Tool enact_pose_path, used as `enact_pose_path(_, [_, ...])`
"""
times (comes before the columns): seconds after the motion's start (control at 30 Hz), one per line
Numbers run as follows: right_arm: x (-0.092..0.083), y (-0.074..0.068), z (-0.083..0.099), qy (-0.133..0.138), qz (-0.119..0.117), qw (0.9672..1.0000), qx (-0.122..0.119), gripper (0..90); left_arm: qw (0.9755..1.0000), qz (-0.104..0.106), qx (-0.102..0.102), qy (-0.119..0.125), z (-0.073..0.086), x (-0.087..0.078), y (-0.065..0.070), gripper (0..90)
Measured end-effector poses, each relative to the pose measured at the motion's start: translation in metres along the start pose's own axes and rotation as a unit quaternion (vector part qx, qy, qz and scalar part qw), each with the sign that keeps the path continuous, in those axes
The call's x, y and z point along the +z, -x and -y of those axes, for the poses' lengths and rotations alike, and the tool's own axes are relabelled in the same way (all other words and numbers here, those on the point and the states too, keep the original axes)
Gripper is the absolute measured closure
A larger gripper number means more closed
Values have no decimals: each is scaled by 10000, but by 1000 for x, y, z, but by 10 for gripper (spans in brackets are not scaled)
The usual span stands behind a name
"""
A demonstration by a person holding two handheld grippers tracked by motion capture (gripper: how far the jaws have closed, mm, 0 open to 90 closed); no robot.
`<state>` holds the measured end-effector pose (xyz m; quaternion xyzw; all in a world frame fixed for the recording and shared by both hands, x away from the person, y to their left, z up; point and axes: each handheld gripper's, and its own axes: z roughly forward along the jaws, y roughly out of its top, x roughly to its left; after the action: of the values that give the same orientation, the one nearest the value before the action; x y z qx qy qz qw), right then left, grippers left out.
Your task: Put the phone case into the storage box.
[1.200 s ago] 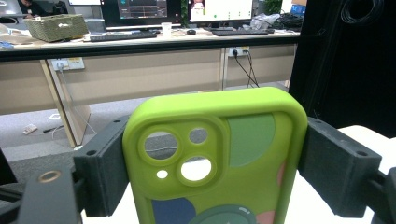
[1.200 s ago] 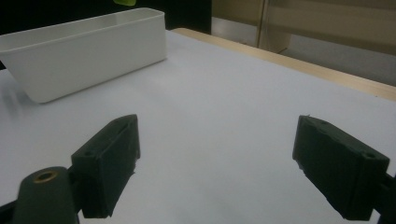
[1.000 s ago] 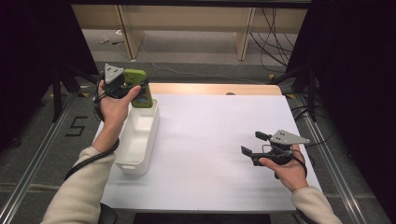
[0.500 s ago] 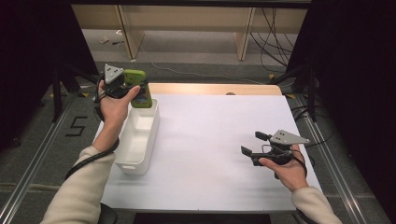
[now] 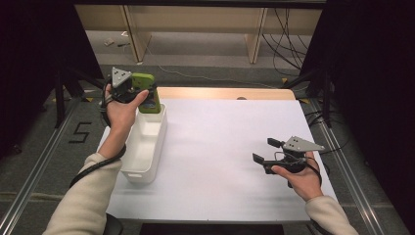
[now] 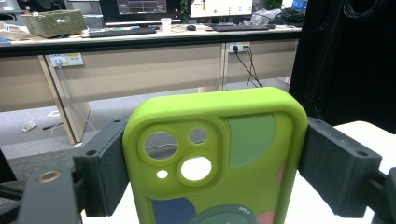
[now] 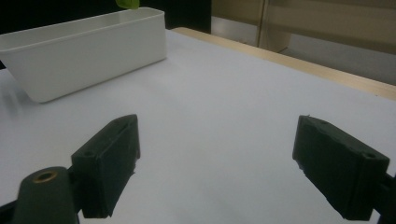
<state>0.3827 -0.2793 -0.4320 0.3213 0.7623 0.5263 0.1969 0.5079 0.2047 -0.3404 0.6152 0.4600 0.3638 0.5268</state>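
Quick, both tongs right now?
Left tongs: closed on the green phone case.
Right tongs: open, holding nothing.

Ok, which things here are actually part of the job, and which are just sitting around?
Part of the job:
- green phone case, clamped in the left gripper
- white bin, right below the case
- right gripper, open, resting on the table

Just lying about:
- cables on the floor beyond the table
- wicker basket and keyboard on the far desk
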Motion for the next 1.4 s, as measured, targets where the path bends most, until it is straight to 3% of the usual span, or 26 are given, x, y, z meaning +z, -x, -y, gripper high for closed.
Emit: enact_pose_path(1.4, [0,0,0,0,-15,10000,4,160,10000,-27,-40,-42,2,7,-4,166])
